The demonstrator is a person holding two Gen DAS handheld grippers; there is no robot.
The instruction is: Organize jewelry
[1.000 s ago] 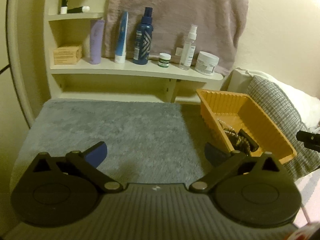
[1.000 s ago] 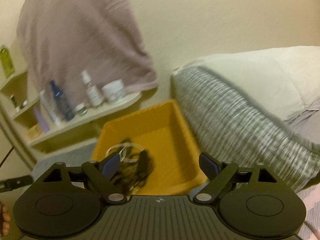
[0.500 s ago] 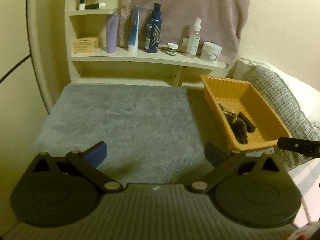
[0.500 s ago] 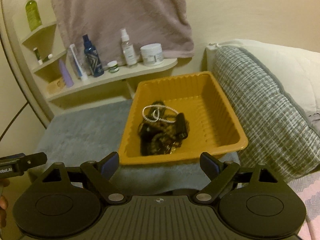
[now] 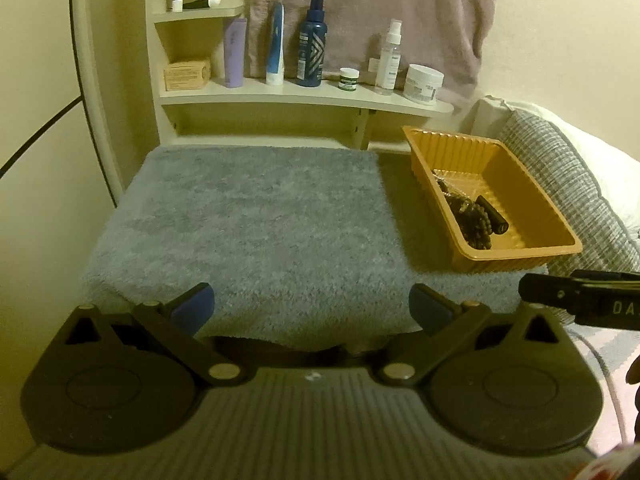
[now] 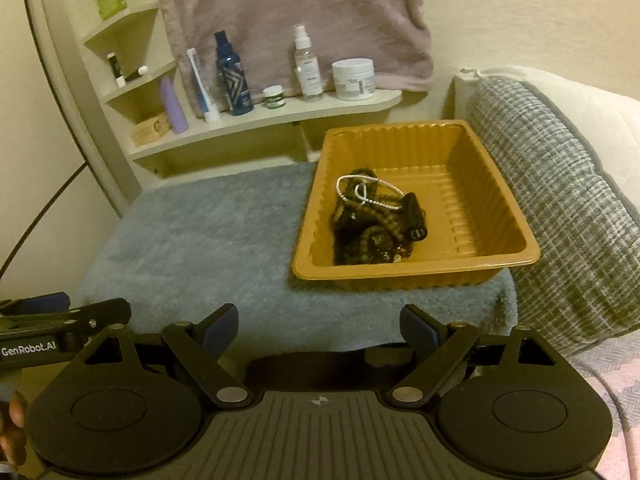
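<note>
An orange plastic tray [image 6: 512,252] sits at the right end of a grey fuzzy mat [image 6: 208,232]. In it lies a tangle of dark bead jewelry [image 6: 372,240], a silver chain [image 6: 364,190] and a small black cylinder [image 6: 414,220]. The tray [image 5: 520,254] and dark beads [image 5: 472,216] also show in the left wrist view. My left gripper [image 5: 312,308] is open and empty at the mat's front edge. My right gripper [image 6: 320,326] is open and empty, in front of the tray and apart from it.
A cream shelf [image 5: 304,98] behind the mat holds bottles, a tube and jars. A mauve towel [image 5: 372,8] hangs above it. A grey woven cushion [image 6: 560,208] lies right of the tray. The grey mat [image 5: 256,216] is bare left of the tray.
Both grippers have pulled back and away from the mat and tray. The right view swung from the cushion and wall to face the tray. Both stay open.
</note>
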